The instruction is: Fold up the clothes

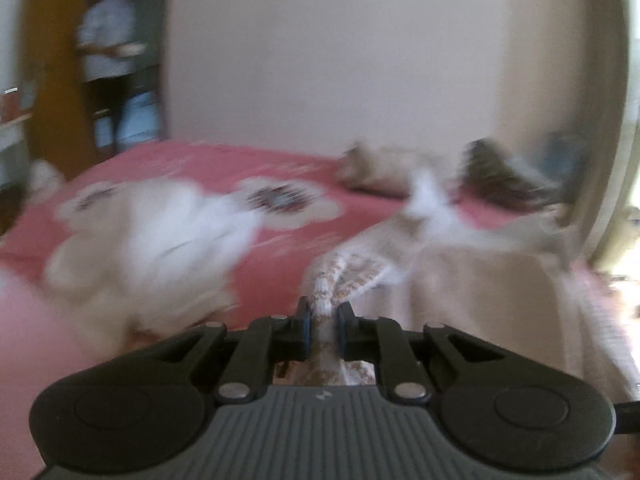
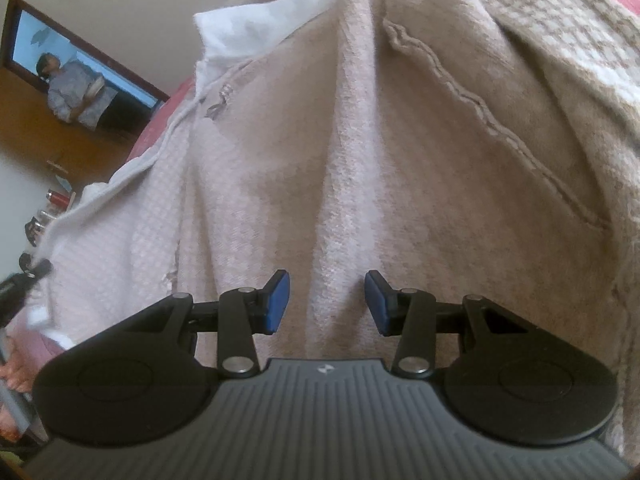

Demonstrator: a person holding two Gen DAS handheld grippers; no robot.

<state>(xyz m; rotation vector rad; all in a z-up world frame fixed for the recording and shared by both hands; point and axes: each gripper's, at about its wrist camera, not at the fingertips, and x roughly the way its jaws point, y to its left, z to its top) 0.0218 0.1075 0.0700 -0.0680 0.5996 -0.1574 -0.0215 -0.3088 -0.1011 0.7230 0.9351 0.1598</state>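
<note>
A beige knitted garment (image 1: 480, 280) lies on a pink bedspread (image 1: 288, 256), blurred in the left wrist view. My left gripper (image 1: 322, 320) is shut on its patterned white-and-tan edge (image 1: 348, 276), which bunches between the blue pads and trails away over the bed. In the right wrist view the same beige garment (image 2: 360, 140) fills the frame, with a wavy seam (image 2: 480, 108) and a white collar or lining (image 2: 248, 28) at the upper left. My right gripper (image 2: 326, 300) hovers just over the fabric, open, with nothing pinched between its pads.
A white crumpled cloth (image 1: 160, 248) lies left on the bed. More clothes (image 1: 380, 168) and a dark patterned item (image 1: 500, 172) sit at the far side by the wall. A person (image 1: 108, 52) stands in a doorway. Small bottles (image 2: 56, 200) stand on a shelf.
</note>
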